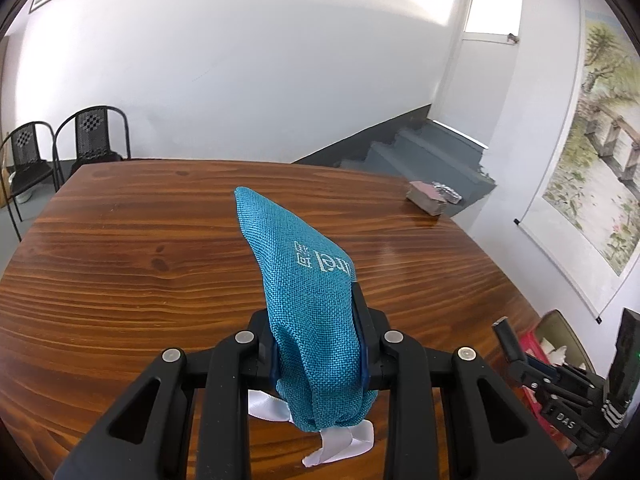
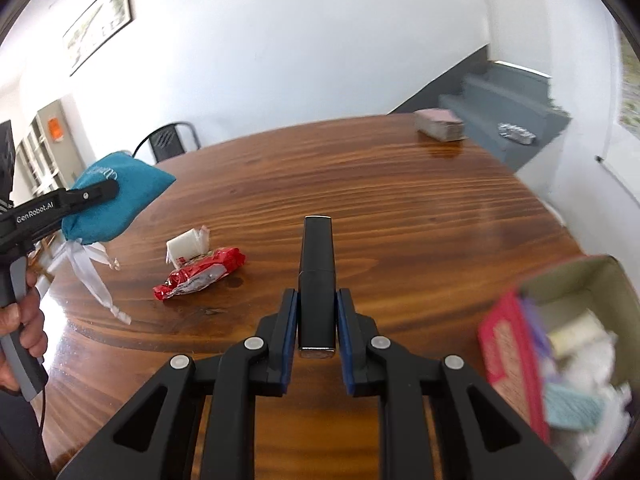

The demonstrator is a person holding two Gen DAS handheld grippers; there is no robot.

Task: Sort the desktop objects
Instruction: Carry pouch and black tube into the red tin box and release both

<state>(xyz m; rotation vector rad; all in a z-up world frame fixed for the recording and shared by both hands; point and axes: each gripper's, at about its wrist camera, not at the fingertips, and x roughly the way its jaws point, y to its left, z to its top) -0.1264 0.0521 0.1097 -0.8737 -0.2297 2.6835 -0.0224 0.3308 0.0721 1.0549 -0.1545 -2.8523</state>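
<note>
The task looked partly done, with both claws loaded and some items waiting. At the far left of the right wrist view, a hand gripped the handle of the left gripper, whose jaws were clamped on a teal fabric pouch held clear above the wooden table, its white ribbon dangling below. Between the 2 claws, ahead and left of the right one, a small white packet and a red wrapper lay touching on the table, seemingly unsorted. The right gripper had its pads closed tight on a slim black rectangular object, pointing forward away from the camera. Far ahead and right of it sat a pinkish block near the table's edge. Just right of the right claw stood an open cardboard box already holding several items, probably the sorting bin. Its contents were blurred and cut off by the frame edge, so they could not be identified. What the black object was stayed unclear, and the pouch's printed lettering was hard to read.
</note>
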